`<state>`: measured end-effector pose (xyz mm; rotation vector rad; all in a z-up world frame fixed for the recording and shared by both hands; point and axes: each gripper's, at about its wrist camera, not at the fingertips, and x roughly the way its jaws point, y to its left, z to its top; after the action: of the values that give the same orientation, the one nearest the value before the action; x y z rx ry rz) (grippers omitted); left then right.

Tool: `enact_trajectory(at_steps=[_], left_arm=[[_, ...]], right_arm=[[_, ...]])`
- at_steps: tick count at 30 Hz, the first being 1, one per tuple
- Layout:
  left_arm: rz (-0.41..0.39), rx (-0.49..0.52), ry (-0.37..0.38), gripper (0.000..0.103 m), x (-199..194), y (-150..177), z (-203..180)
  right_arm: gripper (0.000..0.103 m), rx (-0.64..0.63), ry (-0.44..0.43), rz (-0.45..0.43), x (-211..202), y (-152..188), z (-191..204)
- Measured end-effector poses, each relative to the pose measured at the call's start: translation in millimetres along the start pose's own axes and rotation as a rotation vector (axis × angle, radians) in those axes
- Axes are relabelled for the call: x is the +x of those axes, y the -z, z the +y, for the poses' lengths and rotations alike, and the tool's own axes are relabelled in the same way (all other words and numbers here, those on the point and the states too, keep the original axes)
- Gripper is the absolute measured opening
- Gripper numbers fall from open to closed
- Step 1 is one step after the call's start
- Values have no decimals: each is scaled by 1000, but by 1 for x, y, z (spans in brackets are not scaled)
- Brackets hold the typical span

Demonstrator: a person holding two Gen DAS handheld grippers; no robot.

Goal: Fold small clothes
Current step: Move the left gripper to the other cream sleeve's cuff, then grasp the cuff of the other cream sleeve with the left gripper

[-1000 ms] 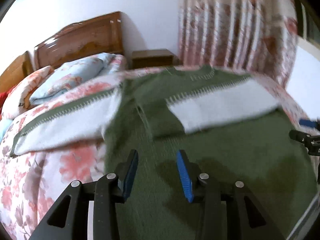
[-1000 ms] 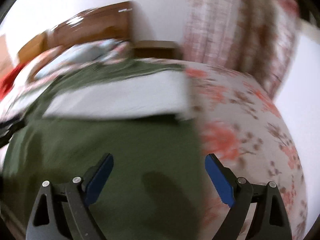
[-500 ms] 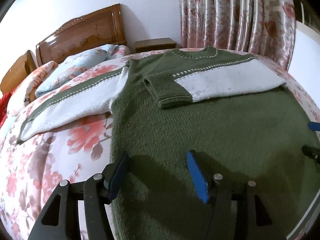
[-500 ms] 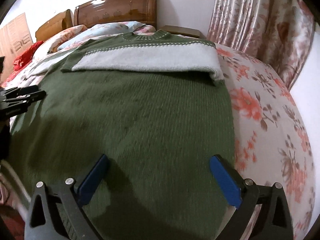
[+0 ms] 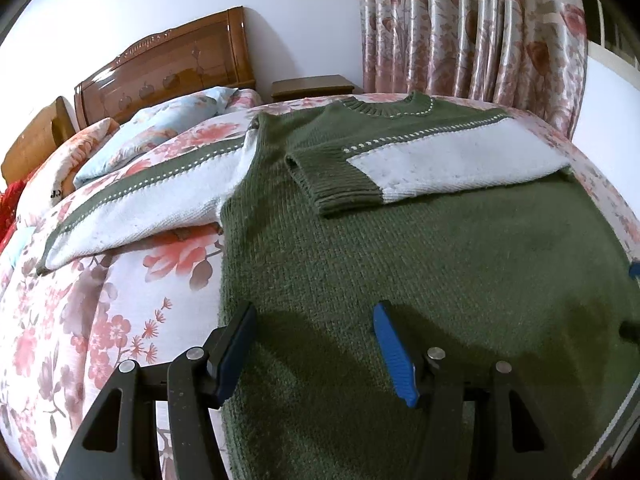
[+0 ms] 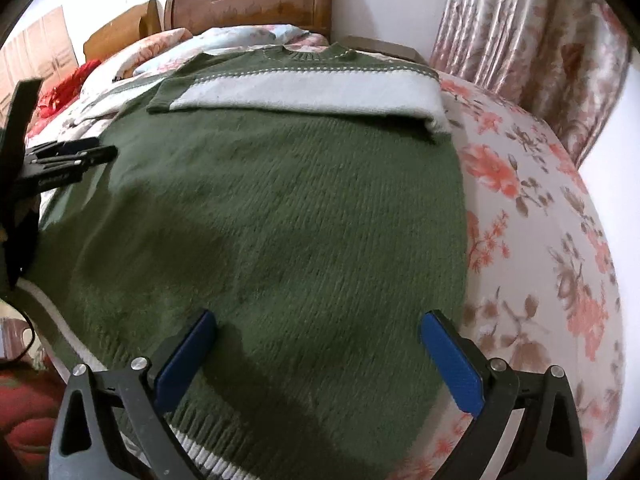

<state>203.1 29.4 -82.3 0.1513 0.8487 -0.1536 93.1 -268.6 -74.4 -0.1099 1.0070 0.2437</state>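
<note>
A green knit sweater (image 5: 420, 264) with white sleeves lies flat on the floral bed, collar toward the headboard. Its right sleeve (image 5: 452, 164) is folded across the chest. Its left sleeve (image 5: 152, 196) lies stretched out on the bedspread. My left gripper (image 5: 312, 312) is open and empty over the sweater's lower left side. My right gripper (image 6: 316, 324) is open wide and empty over the sweater (image 6: 280, 208) near its striped hem (image 6: 200, 452). The left gripper also shows in the right wrist view (image 6: 68, 156) at the sweater's left edge.
The floral bedspread (image 6: 540, 240) extends to the right of the sweater. Pillows (image 5: 152, 132) and a wooden headboard (image 5: 168, 68) are at the far end. A nightstand (image 5: 312, 86) and patterned curtains (image 5: 480, 28) stand behind.
Both views have steadied from blur and both grippers have drawn back toward the sweater's lower part. The folded right sleeve lies still on the chest. The left gripper's jaws have opened wider.
</note>
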Motion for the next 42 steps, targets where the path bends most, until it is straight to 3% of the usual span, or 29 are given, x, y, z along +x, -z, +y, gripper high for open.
enact_trajectory(at_steps=[3,7,13,16,20,22,23,24,25,28,30,33,36,39,42], left_arm=[[-3,1,-3,62,2,0,-2],[-3,-11,7,63,3,1,-1],[7,-48,44,65,4,3,6],[6,-49,45,65,3,4,6],[3,-59,53,65,1,5,6],[0,-76,69,65,0,5,9],[-8,-102,90,65,-1,5,13],[-20,-133,117,64,-3,5,19],[-34,-167,149,61,-5,4,26],[-96,-348,241,60,-11,5,75],[-118,-488,176,60,-8,7,122],[-124,-734,114,58,8,18,205],[-156,-1002,106,57,23,35,285],[-180,-1193,106,55,36,47,341],[-188,-1273,115,52,52,45,371]], right_arm=[[103,22,19,-131,-13,-32,-13],[103,74,-74,-274,-5,-83,-38],[103,169,-81,-184,69,-176,-64],[103,192,-81,-7,120,-192,-59],[103,40,99,-59,118,-191,-11],[103,-6,83,-142,105,-184,18],[103,-48,54,-140,106,-181,34],[103,-112,43,-106,113,-178,52],[103,-139,49,-138,113,-175,63],[103,-99,15,-124,115,-176,58],[103,-20,-59,-112,121,-175,41],[103,-30,-26,-118,120,-173,48],[103,-32,-23,-121,122,-171,52],[103,-27,-27,-120,122,-171,53],[103,-27,-24,-121,120,-170,52]])
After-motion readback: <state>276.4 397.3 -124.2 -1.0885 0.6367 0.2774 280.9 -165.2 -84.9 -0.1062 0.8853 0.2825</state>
